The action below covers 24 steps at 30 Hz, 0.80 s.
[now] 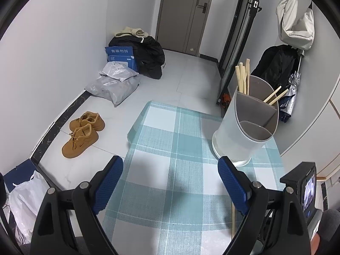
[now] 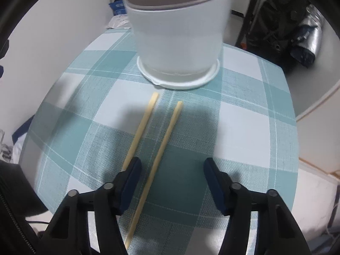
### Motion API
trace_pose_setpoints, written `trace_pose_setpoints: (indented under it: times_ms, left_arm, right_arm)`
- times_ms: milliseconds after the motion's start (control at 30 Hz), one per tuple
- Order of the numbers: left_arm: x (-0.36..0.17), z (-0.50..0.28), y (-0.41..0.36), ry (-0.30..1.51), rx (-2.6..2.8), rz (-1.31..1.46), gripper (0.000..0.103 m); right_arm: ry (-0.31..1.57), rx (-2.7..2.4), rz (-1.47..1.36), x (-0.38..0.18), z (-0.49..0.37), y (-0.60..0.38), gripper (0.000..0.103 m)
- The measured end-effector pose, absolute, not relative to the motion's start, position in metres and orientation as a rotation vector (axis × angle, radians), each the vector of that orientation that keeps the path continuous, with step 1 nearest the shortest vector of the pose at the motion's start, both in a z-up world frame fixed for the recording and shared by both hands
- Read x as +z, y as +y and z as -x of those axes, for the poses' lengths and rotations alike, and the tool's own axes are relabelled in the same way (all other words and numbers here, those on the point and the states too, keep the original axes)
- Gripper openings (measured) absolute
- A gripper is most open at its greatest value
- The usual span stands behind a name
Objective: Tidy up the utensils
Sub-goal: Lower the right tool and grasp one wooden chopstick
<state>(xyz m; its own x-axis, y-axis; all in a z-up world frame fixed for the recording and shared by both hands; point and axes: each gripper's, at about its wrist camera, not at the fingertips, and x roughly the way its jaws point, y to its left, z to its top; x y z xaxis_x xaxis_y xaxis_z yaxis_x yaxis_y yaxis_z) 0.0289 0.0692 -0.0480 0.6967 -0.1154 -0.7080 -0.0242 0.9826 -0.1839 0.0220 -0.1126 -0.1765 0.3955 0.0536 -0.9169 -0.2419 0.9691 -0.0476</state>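
The right gripper has its jaws spread wide and holds nothing. It hangs low over a table covered in a teal and white check cloth. Two pale wooden chopsticks lie flat on the cloth, roughly parallel and slightly apart, their far ends pointing toward the utensil holder. The right-hand chopstick runs between the two fingers without visible contact. The left-hand chopstick passes under or beside the left finger; contact cannot be confirmed.

The left gripper is likewise spread wide and empty, positioned above the cloth, with the holder ahead and to its right. The right pad sits close to the holder's base in this view.

The utensil holder is a white cylindrical tub with a grey interior, standing upright on a white saucer-like base at the far side of the table. Grey partitions divide it into compartments. Several chopsticks stand upright in the rear compartment. Two more lean at an angle in the adjoining compartment. The front compartment shows no contents.
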Motion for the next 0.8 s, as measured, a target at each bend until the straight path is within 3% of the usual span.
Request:
trace_pose_setpoints:
  times_ms: [100, 167, 200, 533, 800]
  left_arm:
    - [-0.05, -0.03, 0.068, 0.817, -0.05, 0.169, 0.088]
    - [-0.051, -0.03, 0.069, 0.82, -0.048, 0.172, 0.088]
    - [-0.051, -0.03, 0.069, 0.822, -0.044, 0.17, 0.088]
    - [-0.059, -0.032, 0.071, 0.858, -0.037, 0.179, 0.088]
    - [-0.06, -0.034, 0.075, 0.863, -0.013, 0.191, 0.088]
  right_arm:
    - [1.158, 0.218, 0.206, -0.174, -0.025, -0.106, 0.035]
    - [1.168, 0.237, 0.217, -0.172, -0.027, -0.103, 0.013]
    - [1.171, 0.245, 0.229, -0.172, -0.026, -0.102, 0.008]
    - [1.224, 0.295, 0.236, -0.167, 0.003, -0.127, 0.005]
    - [1.218, 0.309, 0.264, -0.165, -0.018, -0.116, 0.012]
